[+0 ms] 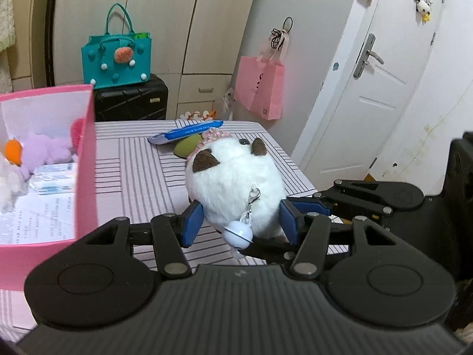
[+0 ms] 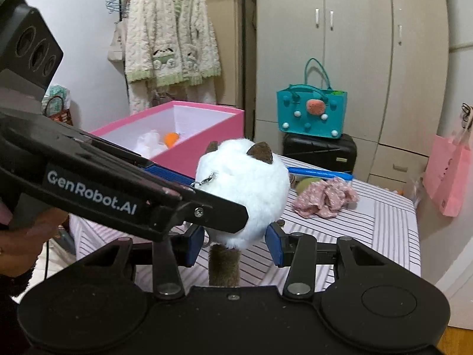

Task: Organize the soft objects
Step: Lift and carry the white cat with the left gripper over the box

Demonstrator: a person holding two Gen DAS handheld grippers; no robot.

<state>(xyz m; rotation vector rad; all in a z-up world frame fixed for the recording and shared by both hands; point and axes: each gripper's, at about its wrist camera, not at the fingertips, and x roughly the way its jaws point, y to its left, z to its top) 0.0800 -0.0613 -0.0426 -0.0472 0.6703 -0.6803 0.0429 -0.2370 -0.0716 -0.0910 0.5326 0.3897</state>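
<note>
A round white plush toy [image 1: 233,174] with brown ears, a brown tail and a pale blue bell on a clip hangs above the striped table [image 1: 133,159]. My left gripper [image 1: 241,219] is shut on its lower body, blue pads pressing both sides. My right gripper [image 2: 235,244] is shut on the same plush toy [image 2: 251,183] from the other side, the tail hanging between its jaws. In the right wrist view the left gripper [image 2: 217,198] reaches in from the left. The pink box [image 1: 85,153] stands at the left, with several soft toys and tissue packs inside.
A crumpled pink cloth [image 2: 325,198], a green soft object [image 2: 307,184] and a blue packet [image 1: 189,131] lie on the table [image 2: 384,222]. Behind are a teal bag [image 1: 116,59] on a black suitcase [image 1: 130,103], a pink paper bag [image 1: 260,88], wardrobes and a white door [image 1: 369,88].
</note>
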